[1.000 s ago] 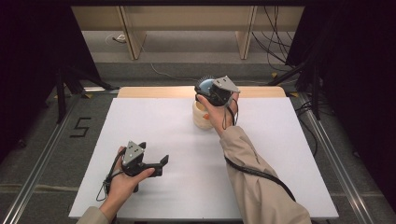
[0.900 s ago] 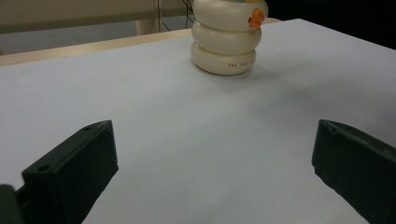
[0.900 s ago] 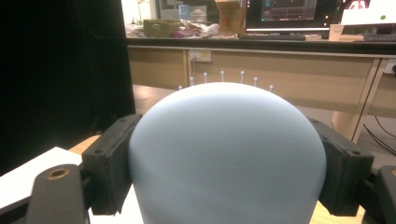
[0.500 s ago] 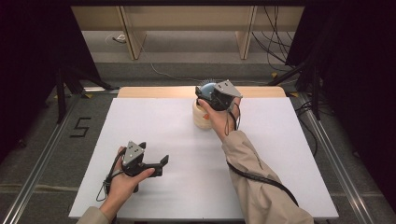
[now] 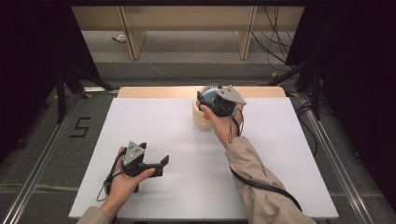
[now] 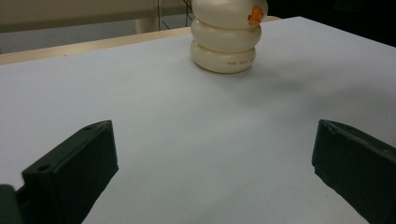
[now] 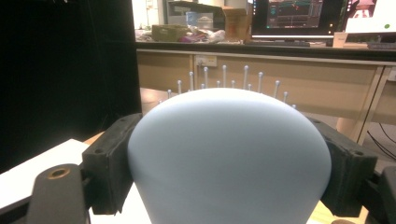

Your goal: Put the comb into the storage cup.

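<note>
My right gripper [image 5: 212, 97] is shut on a pale blue rounded brush head [image 7: 229, 158] with white-tipped pins [image 7: 224, 77] sticking up behind it. In the high view the brush [image 5: 208, 95] hangs just above a cream holder [image 5: 201, 119] made of stacked rings, at the table's far middle. The left gripper view shows that holder [image 6: 225, 42] with an orange mark near its top. My left gripper [image 5: 161, 165] rests open on the near left of the white table [image 5: 280, 154], nothing between its jaws [image 6: 215, 158], pointing toward the holder.
A wooden strip [image 5: 159, 92] edges the table's far side. Black stands [image 5: 60, 88] and cables [image 5: 275, 51] sit on the floor around it. A desk with monitors [image 7: 299, 14] stands beyond.
The right gripper with the brush has barely shifted over the cream holder. The left gripper has stayed where it was.
</note>
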Demonstrator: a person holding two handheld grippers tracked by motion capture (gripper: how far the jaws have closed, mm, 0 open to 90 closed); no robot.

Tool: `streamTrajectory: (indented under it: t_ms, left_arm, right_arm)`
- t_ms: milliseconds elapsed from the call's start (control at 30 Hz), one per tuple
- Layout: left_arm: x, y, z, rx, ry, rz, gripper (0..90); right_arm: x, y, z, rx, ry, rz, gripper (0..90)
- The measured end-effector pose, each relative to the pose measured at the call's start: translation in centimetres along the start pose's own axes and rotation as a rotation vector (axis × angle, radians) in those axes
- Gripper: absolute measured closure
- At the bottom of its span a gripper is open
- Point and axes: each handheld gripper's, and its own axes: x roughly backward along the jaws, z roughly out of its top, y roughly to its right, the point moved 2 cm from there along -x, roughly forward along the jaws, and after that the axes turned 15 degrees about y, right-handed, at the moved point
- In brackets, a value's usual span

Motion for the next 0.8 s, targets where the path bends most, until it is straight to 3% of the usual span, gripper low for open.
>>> streamTrajectory:
  t_ms: [333, 800]
  left_arm:
    - [-0.04, 0.00, -0.08, 0.002, -0.001, 0.000, 0.0]
    - [-0.09, 0.00, -0.14, 0.002, -0.003, -0.001, 0.0]
  right_arm:
    - [0.63, 0.09, -0.09, -0.003, 0.006, 0.009, 20.0]
    - [1.05, 0.34, 0.55, -0.036, 0.009, 0.062, 10.2]
